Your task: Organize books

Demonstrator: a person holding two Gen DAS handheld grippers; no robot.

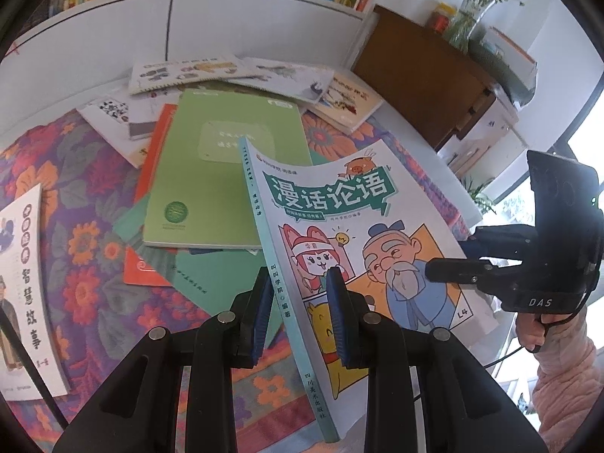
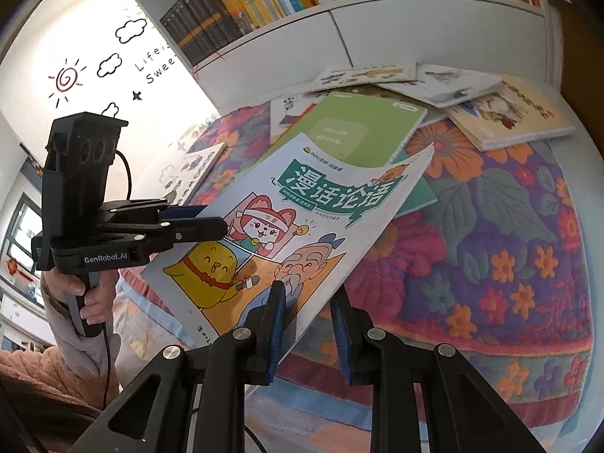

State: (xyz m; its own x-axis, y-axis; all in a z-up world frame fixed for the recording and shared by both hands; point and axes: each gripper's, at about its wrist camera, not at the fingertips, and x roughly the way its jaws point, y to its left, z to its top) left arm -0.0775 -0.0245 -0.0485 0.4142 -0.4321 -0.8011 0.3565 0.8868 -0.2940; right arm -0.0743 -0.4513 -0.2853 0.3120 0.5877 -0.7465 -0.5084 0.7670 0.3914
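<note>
Left wrist: floral quilt (image 1: pixel 87 204) below white bookshelf (image 1: pixel 226 15).

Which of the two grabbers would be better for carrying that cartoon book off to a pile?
Probably the left gripper: its fingers straddle the cartoon book at the stiff spine. The right gripper only holds the floppy open edge, where the cover bends.

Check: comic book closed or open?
Closed. The comic book shows its full front cover and spine, lifted off the table between left gripper and right gripper.
</note>
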